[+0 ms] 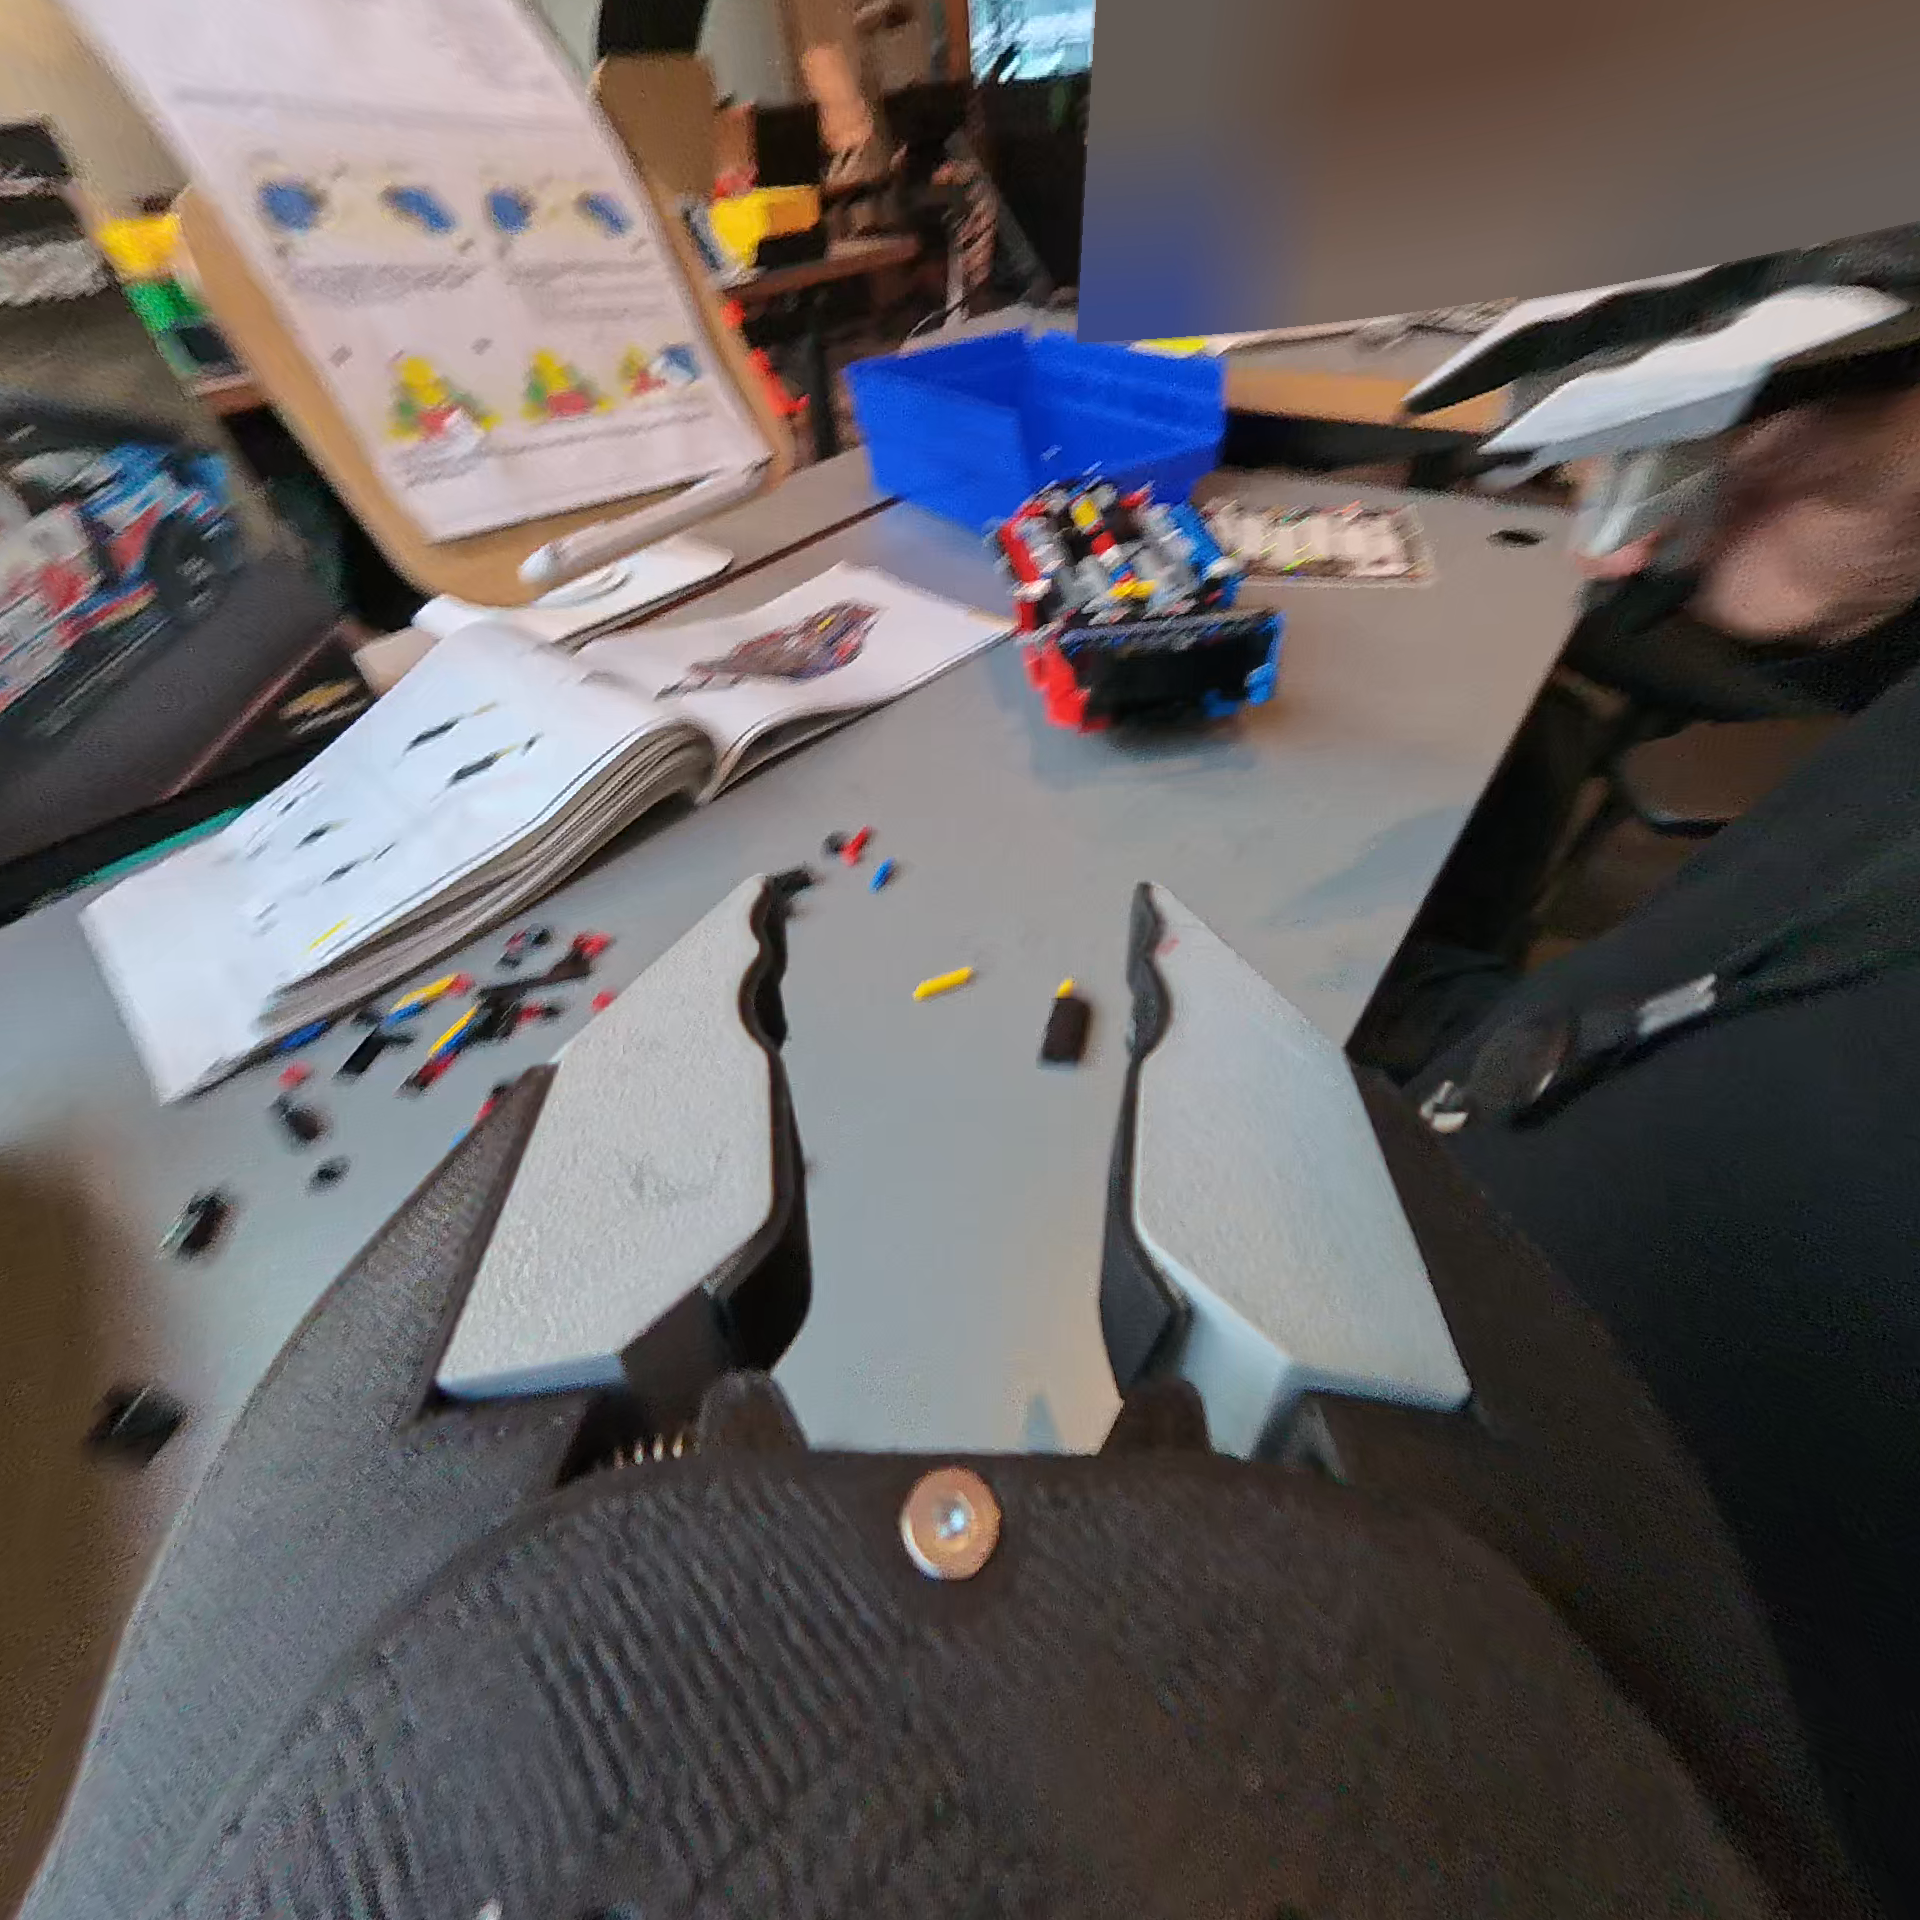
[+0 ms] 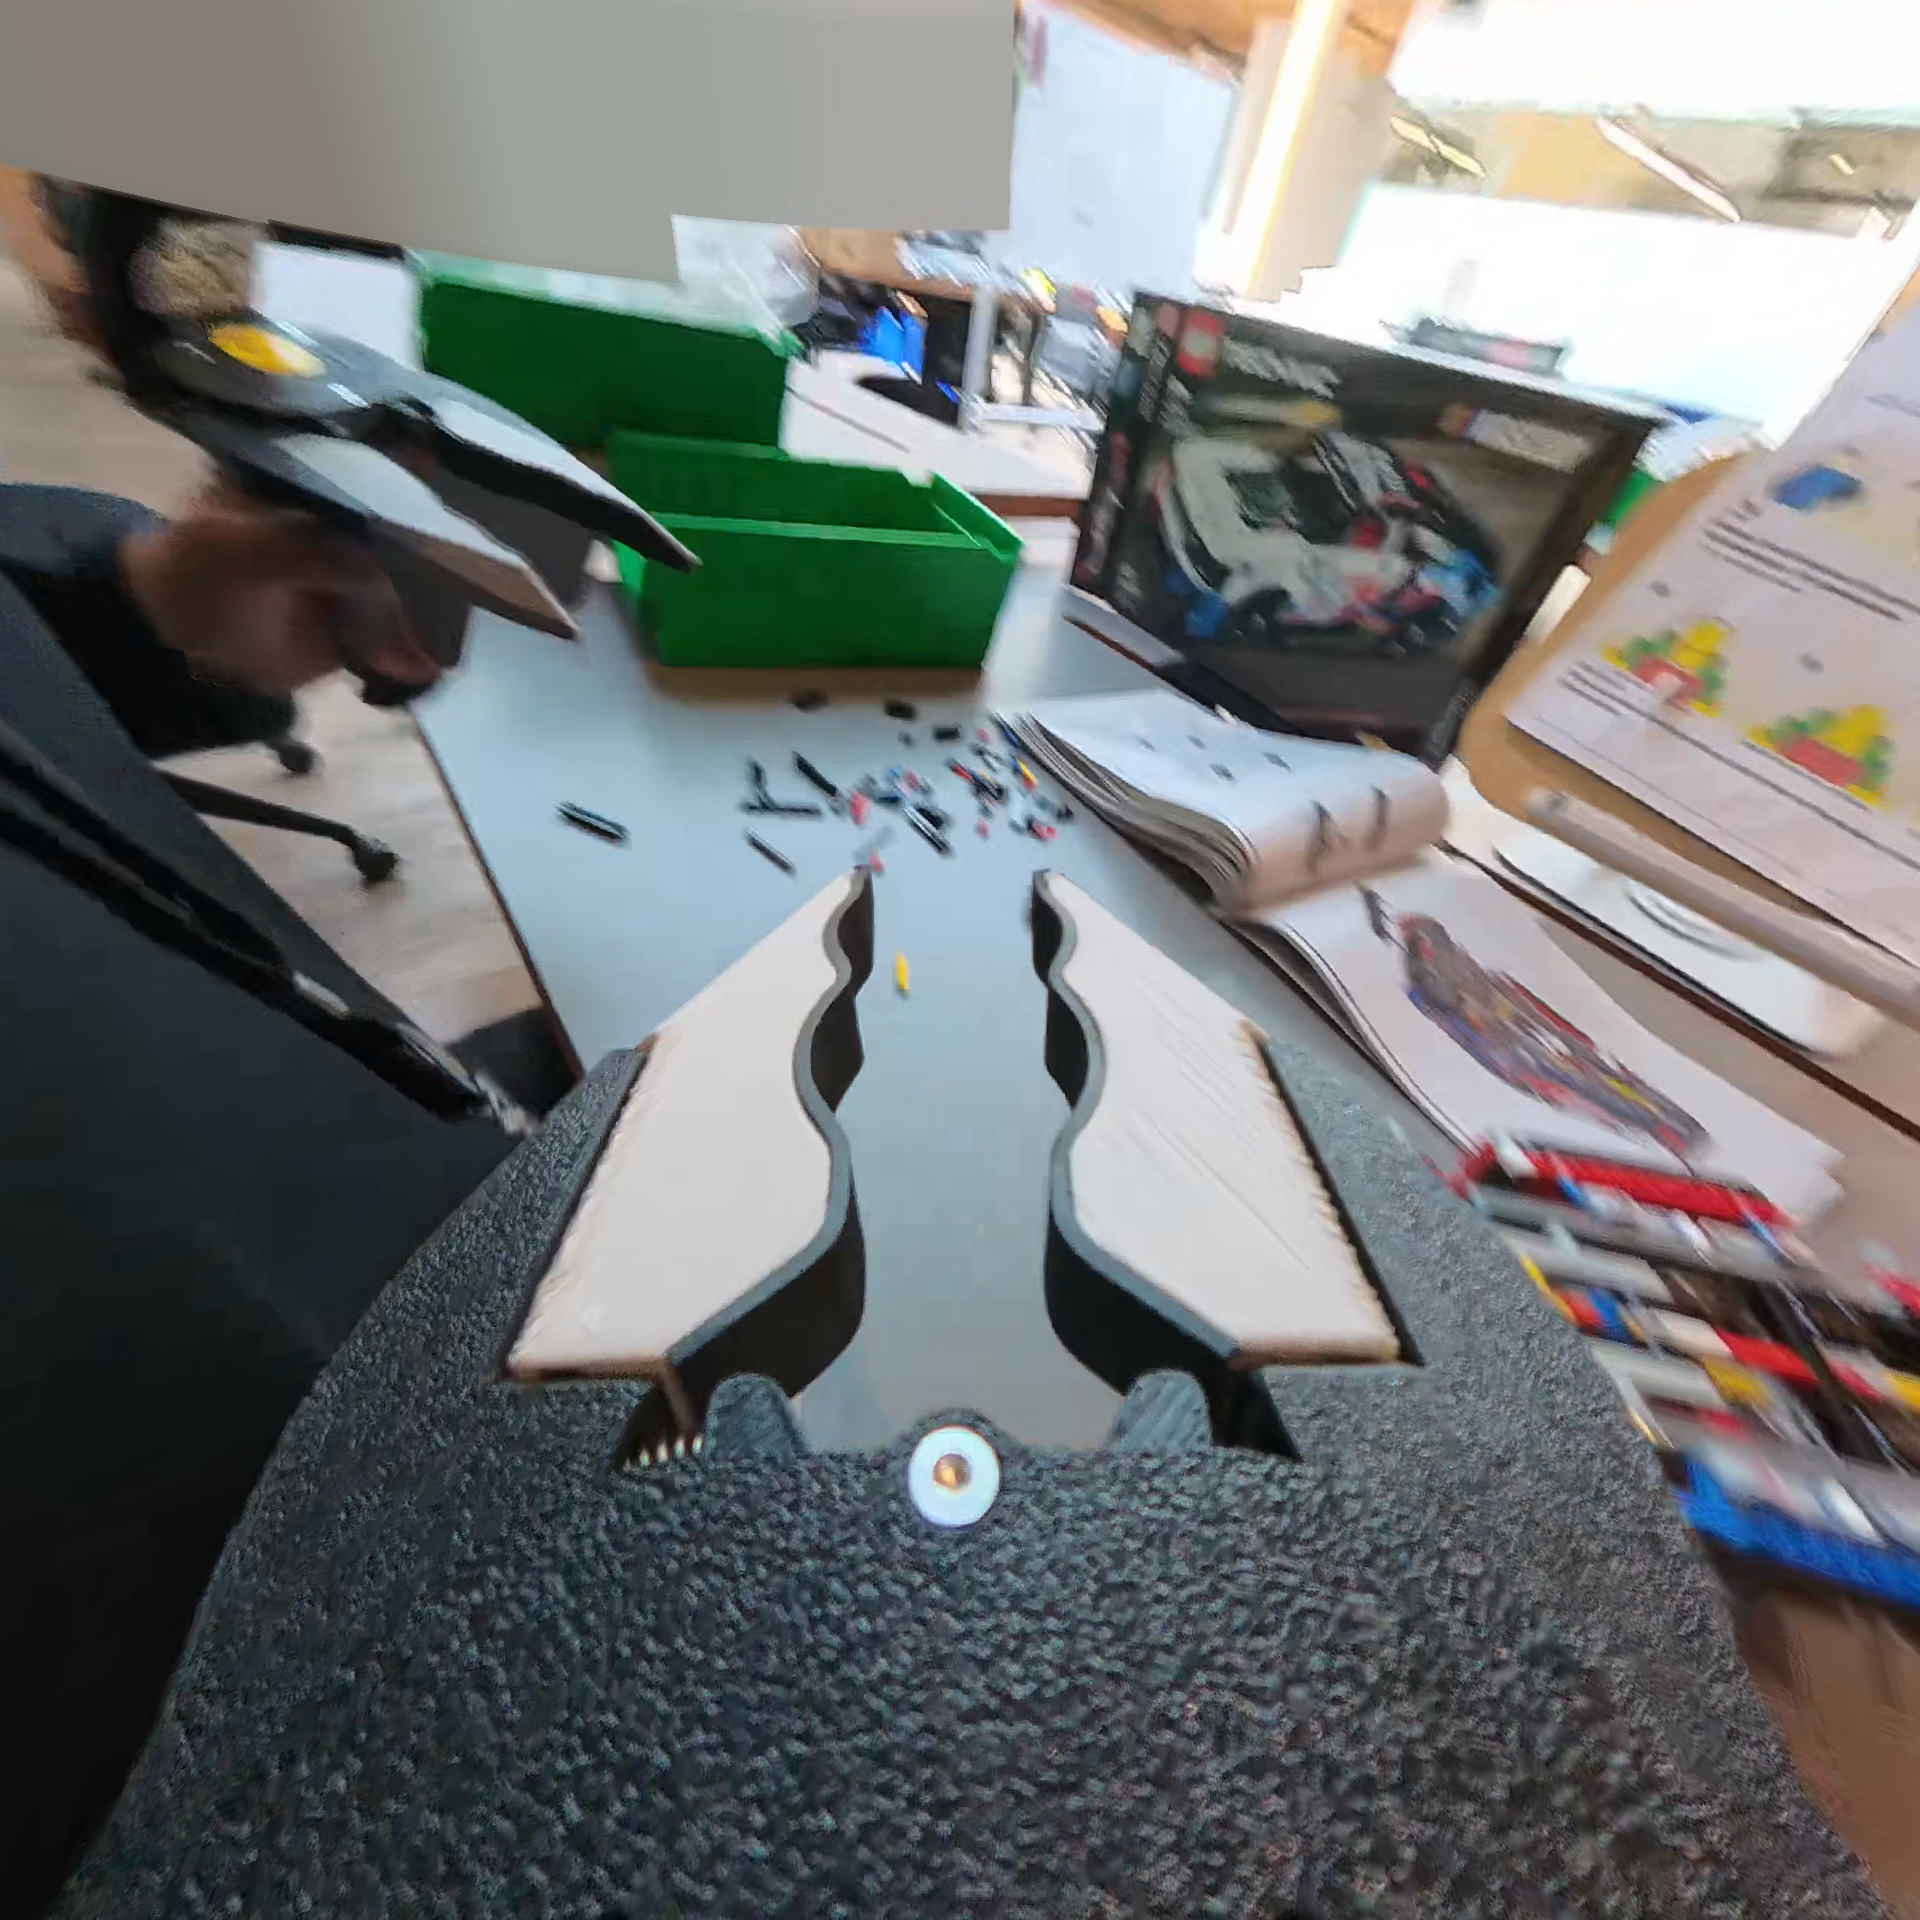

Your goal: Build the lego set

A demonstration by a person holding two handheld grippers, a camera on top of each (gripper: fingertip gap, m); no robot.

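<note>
A half-built red, blue and black lego model (image 1: 1138, 613) stands on the grey table (image 1: 1039, 779); it also shows at the right edge of the right wrist view (image 2: 1704, 1340). Loose small pieces (image 1: 457, 1023) lie scattered beside the open instruction book (image 1: 499, 790), also in the right wrist view (image 2: 914, 800). A yellow pin (image 1: 942, 983) and a black piece (image 1: 1065, 1029) lie ahead of my left gripper (image 1: 956, 899), which is open and empty above the table. My right gripper (image 2: 951, 883) is open and empty, with a yellow pin (image 2: 902, 971) between its fingers below.
A blue bin (image 1: 1039, 416) stands behind the model. Two green bins (image 2: 821, 566) and the set's box (image 2: 1340, 520) stand at the far side. A leaning instruction board (image 1: 447, 260) is at the back. The table edge (image 1: 1455, 883) drops off beside a person in black. The grippers' ends are close to 20 cm from one another.
</note>
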